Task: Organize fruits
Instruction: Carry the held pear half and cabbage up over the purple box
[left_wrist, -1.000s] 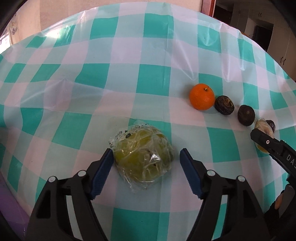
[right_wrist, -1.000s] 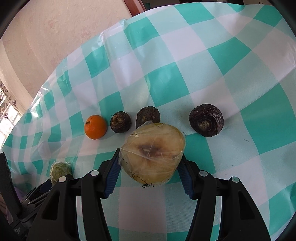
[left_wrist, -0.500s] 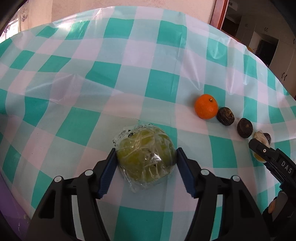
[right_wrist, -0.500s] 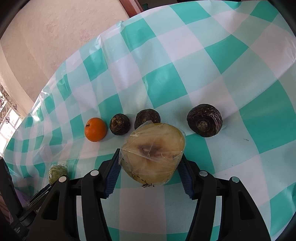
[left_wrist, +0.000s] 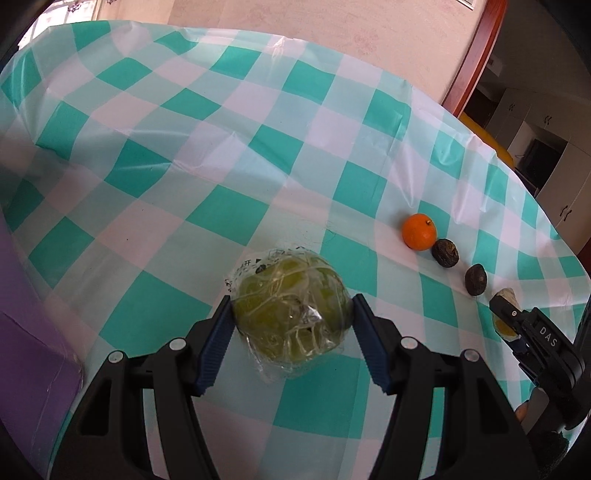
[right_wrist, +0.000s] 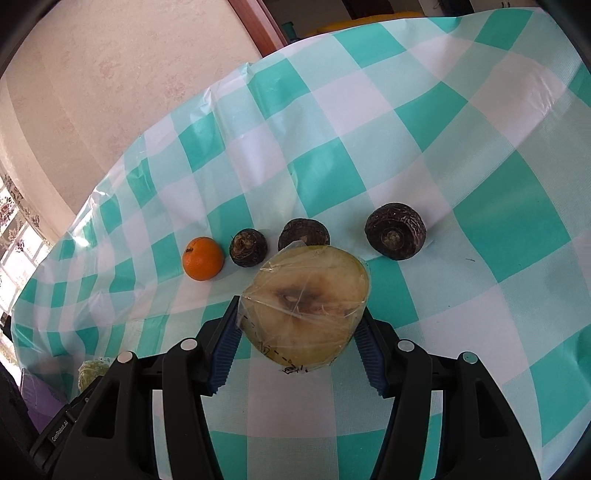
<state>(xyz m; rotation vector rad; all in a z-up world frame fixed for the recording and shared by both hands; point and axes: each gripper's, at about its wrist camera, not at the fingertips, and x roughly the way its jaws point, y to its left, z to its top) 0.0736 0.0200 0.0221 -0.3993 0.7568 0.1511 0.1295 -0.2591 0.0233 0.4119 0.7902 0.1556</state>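
My left gripper (left_wrist: 291, 321) is shut on a green fruit wrapped in clear plastic (left_wrist: 291, 314), held above the checked tablecloth. My right gripper (right_wrist: 301, 321) is shut on a cut yellow fruit half wrapped in plastic (right_wrist: 306, 302), cut face toward the camera. An orange (right_wrist: 203, 258) and three dark wrinkled fruits (right_wrist: 248, 247) (right_wrist: 303, 233) (right_wrist: 395, 230) lie in a row on the cloth beyond it. In the left wrist view the orange (left_wrist: 419, 232) and two dark fruits (left_wrist: 446, 252) (left_wrist: 475, 279) show at right, with the right gripper (left_wrist: 508, 317) beyond them.
The teal and white checked tablecloth (left_wrist: 229, 214) covers the table. A purple surface (left_wrist: 26, 354) lies past the table's left edge. A pink wall (right_wrist: 110, 74) and a doorway stand behind the table.
My left gripper closed on the wrapped green fruit and lifted it, with the view tilting up. The right gripper kept holding the cut fruit, nearly still.
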